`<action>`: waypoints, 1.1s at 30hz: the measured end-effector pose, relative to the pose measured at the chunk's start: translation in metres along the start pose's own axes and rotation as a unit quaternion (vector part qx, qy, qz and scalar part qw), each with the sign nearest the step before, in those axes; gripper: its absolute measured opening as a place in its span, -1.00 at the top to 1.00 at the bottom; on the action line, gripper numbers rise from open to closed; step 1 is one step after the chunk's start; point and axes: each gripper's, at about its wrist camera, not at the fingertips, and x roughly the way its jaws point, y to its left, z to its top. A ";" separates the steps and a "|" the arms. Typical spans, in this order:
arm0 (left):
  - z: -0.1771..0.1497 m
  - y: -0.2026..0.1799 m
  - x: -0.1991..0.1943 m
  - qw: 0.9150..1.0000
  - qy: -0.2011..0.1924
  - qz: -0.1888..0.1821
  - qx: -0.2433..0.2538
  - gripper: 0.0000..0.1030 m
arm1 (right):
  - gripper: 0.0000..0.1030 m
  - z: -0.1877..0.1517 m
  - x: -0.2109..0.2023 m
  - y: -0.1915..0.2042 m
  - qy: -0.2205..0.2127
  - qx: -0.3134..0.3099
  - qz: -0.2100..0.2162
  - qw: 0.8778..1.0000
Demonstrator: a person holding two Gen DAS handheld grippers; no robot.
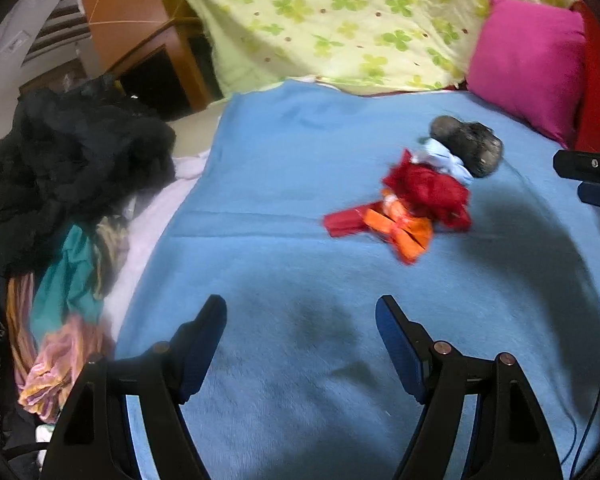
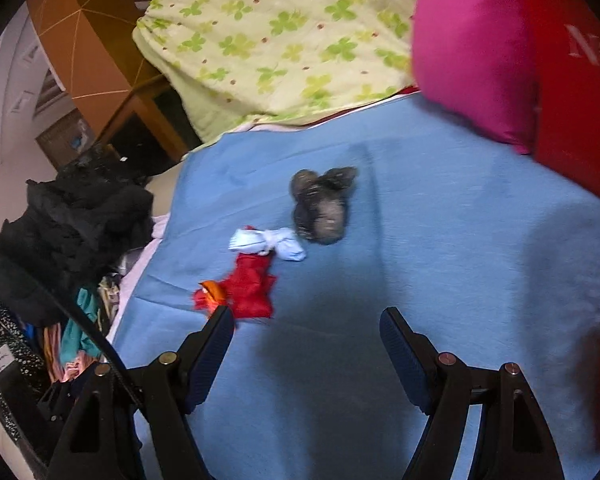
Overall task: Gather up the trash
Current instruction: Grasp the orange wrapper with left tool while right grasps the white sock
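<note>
Left gripper (image 1: 300,320) empty; four trash scraps: red (image 1: 432,192), orange (image 1: 404,232), white (image 1: 444,158), grey (image 1: 468,144).

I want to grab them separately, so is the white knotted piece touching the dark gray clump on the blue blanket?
Touching. In the left wrist view the white knotted piece overlaps the dark gray clump with no blanket between them.
</note>
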 end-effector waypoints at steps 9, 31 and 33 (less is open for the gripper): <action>0.005 0.023 0.045 0.993 0.044 -0.088 -0.061 -0.50 | -0.02 0.010 0.074 0.016 0.045 0.003 0.034 0.998; 0.010 0.037 0.058 0.989 0.026 -0.101 -0.100 -0.50 | 0.49 0.005 0.117 0.042 0.094 -0.041 0.037 0.994; 0.010 0.037 0.060 0.988 0.037 -0.102 -0.109 -0.50 | 0.49 0.005 0.107 0.040 0.090 -0.041 0.035 0.994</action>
